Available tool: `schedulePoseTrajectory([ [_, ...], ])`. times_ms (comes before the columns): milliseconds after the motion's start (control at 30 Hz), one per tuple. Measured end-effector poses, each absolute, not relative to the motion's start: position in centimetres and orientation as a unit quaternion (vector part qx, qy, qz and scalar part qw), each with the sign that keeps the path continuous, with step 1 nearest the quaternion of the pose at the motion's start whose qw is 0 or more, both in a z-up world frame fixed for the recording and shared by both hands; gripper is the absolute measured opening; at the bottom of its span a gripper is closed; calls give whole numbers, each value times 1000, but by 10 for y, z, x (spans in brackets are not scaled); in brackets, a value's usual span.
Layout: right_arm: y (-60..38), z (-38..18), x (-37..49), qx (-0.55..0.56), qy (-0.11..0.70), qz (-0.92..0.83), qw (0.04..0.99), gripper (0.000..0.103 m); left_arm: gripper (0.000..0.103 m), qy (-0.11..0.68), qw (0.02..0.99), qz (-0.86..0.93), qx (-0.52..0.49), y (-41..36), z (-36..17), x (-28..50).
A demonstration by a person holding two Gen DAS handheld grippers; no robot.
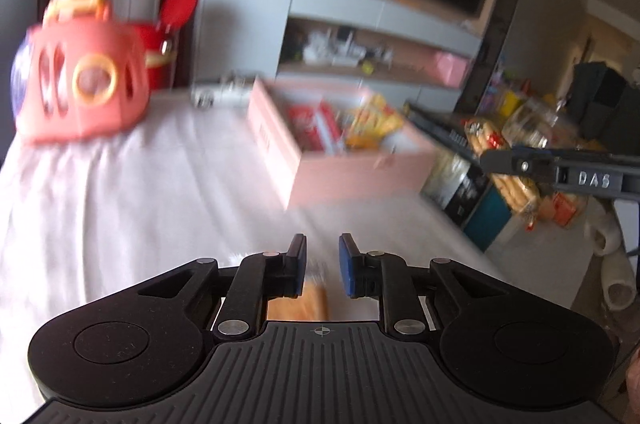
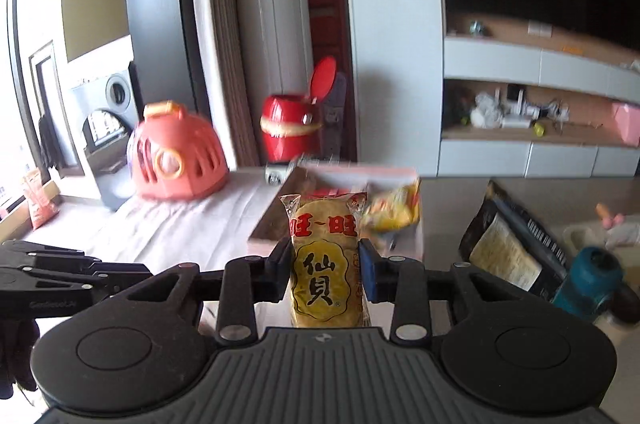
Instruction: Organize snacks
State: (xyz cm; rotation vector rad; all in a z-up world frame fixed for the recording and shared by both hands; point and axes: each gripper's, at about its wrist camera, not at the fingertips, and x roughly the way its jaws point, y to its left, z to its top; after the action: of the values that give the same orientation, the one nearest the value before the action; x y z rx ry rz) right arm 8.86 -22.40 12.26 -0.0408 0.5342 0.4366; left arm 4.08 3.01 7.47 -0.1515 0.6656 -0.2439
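In the right wrist view, a rice cracker packet point(image 2: 326, 260) is seen clamped upright between the blue pads of the right tool point(image 2: 325, 266), its clear crinkled wrapper printed with red and black characters over a yellow panel. From the left wrist view that packet is glimpsed only from the side, as a long pale pack point(image 1: 500, 160) pinched in the black tip of the right tool point(image 1: 516, 164) at the right edge. The left tool point(image 1: 322, 264) is shown with its fingers apart and nothing gripped; an orange blur point(image 1: 310, 302) lies beneath it on the cloth, too smeared to be identified. In the right wrist view the left tool point(image 2: 80, 274) is caught only as a black linkage at the left edge, its opening not readable there.

The pink box point(image 1: 340, 160) is set on the table just ahead, square-sided and smooth, with a red pack point(image 1: 316, 128) and a yellow bag point(image 1: 372, 124) already lying inside. A rounded coral plastic carrier point(image 2: 176, 156) with slotted sides and a yellow ring stands further back on the left. A glossy red bin point(image 2: 290, 128) with a raised lid is seen behind it.

The table point(image 1: 120, 204) is covered by a white, softly creased cloth. Grey cabinets, open wooden shelves and a large dark screen are seen beyond.
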Motion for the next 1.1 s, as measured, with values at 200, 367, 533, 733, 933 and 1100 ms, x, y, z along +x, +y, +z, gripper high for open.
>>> schedulePoseTrajectory([
  [200,-209,62,107,-25,344,194,918,34,26,370,925,-77,-46,34,43,47],
  [367,-195,27,113,-59,369,174,911,38,30,364,927,-86,-19,24,41,45],
  [533,-193,11,109,-67,358,167,916,66,39,357,929,-97,5,17,37,53],
  [733,-193,4,106,-74,341,155,924,79,47,365,924,-109,5,16,37,61],
  [933,-199,0,105,-61,333,151,929,86,49,387,913,-126,-32,33,38,69],
  [1100,-199,1,106,-61,333,151,929,86,68,387,914,-117,-34,41,35,71],
])
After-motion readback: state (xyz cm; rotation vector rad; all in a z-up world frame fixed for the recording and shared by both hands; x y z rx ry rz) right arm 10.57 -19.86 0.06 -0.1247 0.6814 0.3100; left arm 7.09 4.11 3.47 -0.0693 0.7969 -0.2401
